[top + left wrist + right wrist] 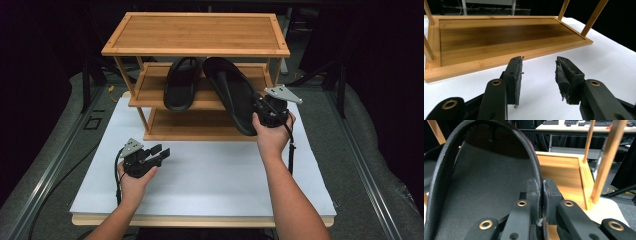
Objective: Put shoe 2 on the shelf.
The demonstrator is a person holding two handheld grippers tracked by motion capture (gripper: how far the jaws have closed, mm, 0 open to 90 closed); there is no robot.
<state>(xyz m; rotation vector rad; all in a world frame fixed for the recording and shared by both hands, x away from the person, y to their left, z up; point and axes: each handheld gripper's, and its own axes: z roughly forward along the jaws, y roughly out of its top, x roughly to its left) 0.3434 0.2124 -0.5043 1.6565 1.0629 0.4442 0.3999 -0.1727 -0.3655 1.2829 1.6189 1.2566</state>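
A three-tier bamboo shoe rack (195, 49) stands at the back of the white tabletop. One black sandal (179, 84) lies on its middle shelf. A second black sandal (234, 94) is tilted, toe under the top shelf and heel hanging out in front of the rack's right side. My right gripper (261, 106) is shut on that sandal's heel rim; in the right gripper view the rim (534, 162) is pinched between the jaws of the right gripper (541, 185). My left gripper (161, 152) rests low over the table at front left, open and empty (538, 72), facing the rack's bottom shelf (499, 37).
The white board (215, 175) lies on the table in front of the rack. Thin bamboo posts (607, 160) stand at the rack's right corner close to the held sandal. Dark floor and metal rails flank the table.
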